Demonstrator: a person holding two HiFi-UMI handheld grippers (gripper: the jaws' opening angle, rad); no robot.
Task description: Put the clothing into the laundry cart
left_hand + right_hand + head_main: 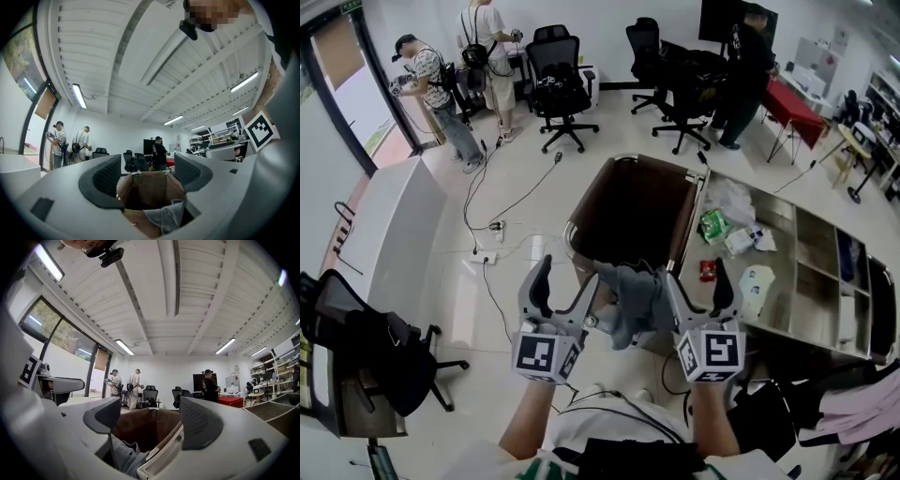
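So this looks pretty close to the end for this piece, just not quite there. The grey clothing sits in the lower middle of the head view, right at the near rim of the cart. It seems to be draped over that rim, with a good part hanging down on the outside rather than lying in the brown bin. The left gripper and right gripper flank it, one on each side. Both have their jaws released: in the left gripper view the gap frames only the cart, with the clothing down at the lower right by the jaw. The right gripper view mirrors that, jaws spread on nothing and the clothing at the lower left. Can't tell if either gripper's side is touching the fabric. My guess is what's left is tipping the hanging part over into the cart. There also looks to be a pile of pinkish fabric at the lower right, so maybe more to go.
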